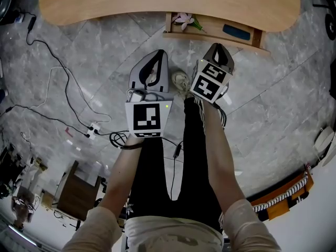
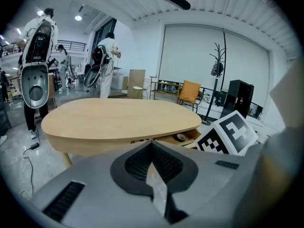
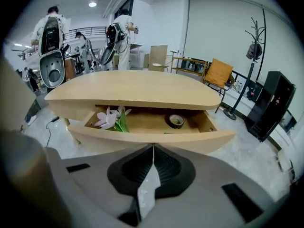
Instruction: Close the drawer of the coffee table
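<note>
Oval wooden coffee table (image 1: 168, 4) on a grey stone floor (image 1: 273, 104). Its drawer (image 3: 152, 139) stands pulled out toward the person, holding a pink artificial flower (image 3: 110, 119) and a tape roll (image 3: 176, 121). The left gripper (image 1: 157, 54) and right gripper (image 1: 218, 47), both clenched on nothing, hover near the drawer front without touching it. Black cables (image 1: 63, 72) trail across the floor at the left.
</note>
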Available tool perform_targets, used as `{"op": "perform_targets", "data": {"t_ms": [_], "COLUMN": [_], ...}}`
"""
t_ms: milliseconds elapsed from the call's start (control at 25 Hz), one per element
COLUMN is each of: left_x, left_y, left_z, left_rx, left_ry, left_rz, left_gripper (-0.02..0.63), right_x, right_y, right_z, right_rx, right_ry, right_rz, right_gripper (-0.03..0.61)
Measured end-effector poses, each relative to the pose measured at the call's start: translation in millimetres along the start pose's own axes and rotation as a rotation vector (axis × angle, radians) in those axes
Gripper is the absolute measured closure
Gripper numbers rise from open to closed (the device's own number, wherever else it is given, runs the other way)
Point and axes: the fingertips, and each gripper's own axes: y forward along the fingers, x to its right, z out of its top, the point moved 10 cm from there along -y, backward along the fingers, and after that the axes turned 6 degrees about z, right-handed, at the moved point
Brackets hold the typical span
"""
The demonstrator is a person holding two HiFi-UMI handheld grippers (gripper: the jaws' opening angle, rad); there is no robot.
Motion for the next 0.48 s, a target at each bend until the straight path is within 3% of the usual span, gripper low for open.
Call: {"op": "perform_targets", "data": {"t_ms": [480], "left_x": [10.1], "left_y": [8.9], "left_z": [-0.1], "left_rx": [-0.003], "left_ry": [-0.006], "left_rz": [-0.013], "left_gripper": [0.607], "right_x": [9.8], "right_y": [-1.4], "right_z": [-4.3], "right_rx": [0.038], "right_ry": [0.016], "right_rz": [0.073], "right_gripper": [0.572]}}
